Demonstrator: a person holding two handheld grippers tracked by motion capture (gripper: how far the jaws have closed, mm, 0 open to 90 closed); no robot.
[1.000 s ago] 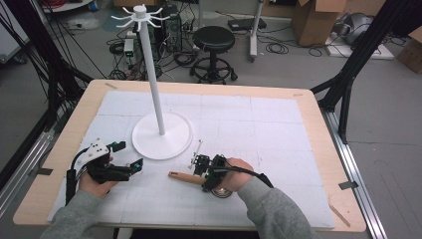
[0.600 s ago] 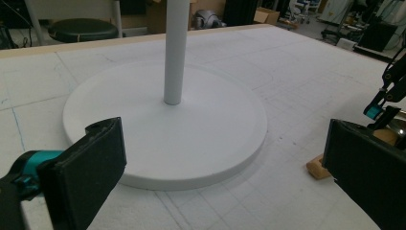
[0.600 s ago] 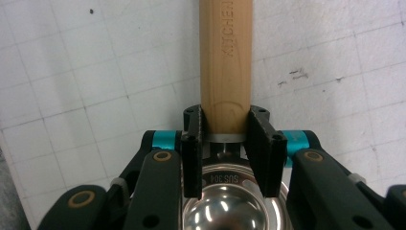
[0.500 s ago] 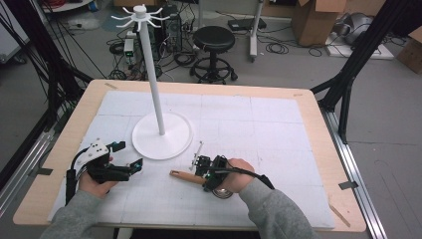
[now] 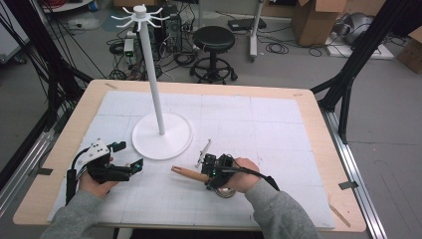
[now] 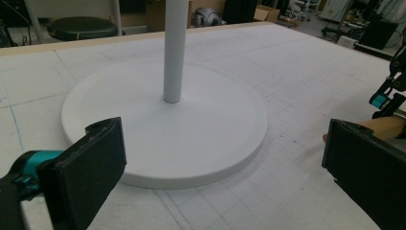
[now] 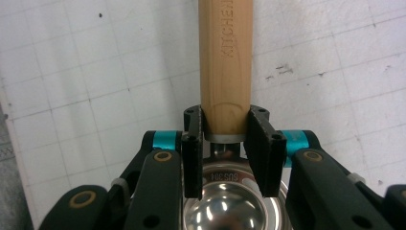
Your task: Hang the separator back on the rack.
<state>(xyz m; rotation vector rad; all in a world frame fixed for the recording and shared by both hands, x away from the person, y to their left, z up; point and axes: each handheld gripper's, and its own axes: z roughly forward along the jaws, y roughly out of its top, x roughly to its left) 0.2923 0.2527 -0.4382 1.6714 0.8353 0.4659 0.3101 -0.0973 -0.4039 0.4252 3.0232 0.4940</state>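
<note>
A steel ladle has a round bowl [image 7: 225, 206] and a wooden handle [image 7: 226, 57]. It lies on the white mat near the front of the table. My right gripper [image 7: 225, 129] has just been closing, and its pads now press on the handle's end next to the bowl. In the high view the right gripper [image 5: 209, 172] sits over the ladle, and the wooden handle [image 5: 186, 173] points left. My left gripper [image 5: 128, 155] rests open on the mat, apart from the handle. The left gripper [image 6: 225, 158] faces the base of the white stand [image 6: 191, 139].
The white stand [image 5: 161, 135] has a tall pole [image 5: 152, 74] with hooks at its top. It stands left of centre on the mat. A thin pale rod [image 5: 203, 152] lies just beyond the right gripper. A wooden table rim [image 5: 318, 129] borders the mat.
The right gripper and the ladle handle have edged slightly to the right. The left gripper has kept still.
</note>
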